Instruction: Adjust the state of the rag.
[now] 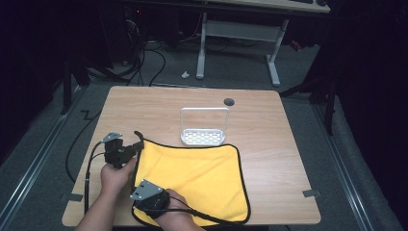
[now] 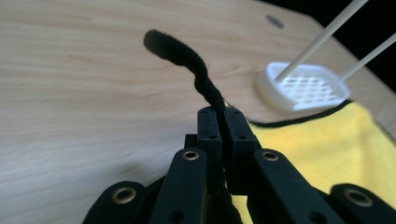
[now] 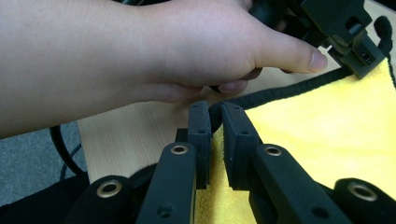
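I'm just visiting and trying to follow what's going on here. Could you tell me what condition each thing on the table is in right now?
Yellow cloth: spread mostly flat on the table, its black-trimmed left edge pinched at two spots.
Left gripper: shut on the cloth's far left corner, lifted off the wood.
Right gripper: shut on the cloth's near left edge.
White rack: upright at the cloth's far edge, nothing in it.
Wooden table: carries cloth and rack.

Left tongs (image 2: 219,119) clamped on yellow cloth (image 2: 327,149) black hem, corner seemingly lifted.

cloth (image 1: 202,173) on table (image 1: 269,139), rack (image 1: 204,136) behind
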Demonstrator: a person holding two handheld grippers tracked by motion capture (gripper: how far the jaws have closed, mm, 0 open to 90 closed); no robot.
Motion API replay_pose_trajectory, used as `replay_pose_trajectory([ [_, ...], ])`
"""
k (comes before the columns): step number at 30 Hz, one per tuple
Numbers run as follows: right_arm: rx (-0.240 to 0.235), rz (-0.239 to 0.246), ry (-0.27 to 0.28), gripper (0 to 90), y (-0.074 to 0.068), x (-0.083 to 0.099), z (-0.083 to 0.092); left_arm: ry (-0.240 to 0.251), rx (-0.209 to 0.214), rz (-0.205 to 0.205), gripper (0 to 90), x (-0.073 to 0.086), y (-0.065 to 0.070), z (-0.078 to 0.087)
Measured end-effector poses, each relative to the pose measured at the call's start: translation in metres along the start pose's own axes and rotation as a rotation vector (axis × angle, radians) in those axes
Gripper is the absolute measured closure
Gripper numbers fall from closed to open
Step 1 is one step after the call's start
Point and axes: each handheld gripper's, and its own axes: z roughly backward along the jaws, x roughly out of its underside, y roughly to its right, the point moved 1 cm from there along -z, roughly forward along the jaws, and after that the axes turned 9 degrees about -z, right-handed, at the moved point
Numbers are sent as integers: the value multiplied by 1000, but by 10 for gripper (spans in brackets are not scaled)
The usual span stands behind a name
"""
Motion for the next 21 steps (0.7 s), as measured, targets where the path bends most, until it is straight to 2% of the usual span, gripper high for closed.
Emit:
replay_pose_trajectory([
  [2,31,9,16,831,7,3,18,2,-6,-30,866,-6,13,-6],
  [3,31,9,16,831,7,3,18,12,-3,-30,866,-8,19,-9],
  [7,76,-11,34,831,25,11,50,25,-1,-58,866,-19,44,-21],
  [10,92,-19,40,832,34,15,59,26,-6,-65,866,-24,54,-28],
  [13,96,-39,50,833,42,18,66,16,-19,-61,867,-25,52,-29],
  [15,87,-40,53,833,42,16,64,13,-36,-61,867,-25,46,-23],
  [18,62,-20,56,833,31,7,53,15,-68,-53,867,-23,31,-6],
  [19,41,4,56,833,20,-1,43,17,-78,-48,867,-22,24,0],
  [20,41,4,56,833,20,-1,43,17,-87,-45,867,-21,18,7],
  [21,29,13,58,833,14,-5,37,17,-98,-44,867,-20,13,14],
])
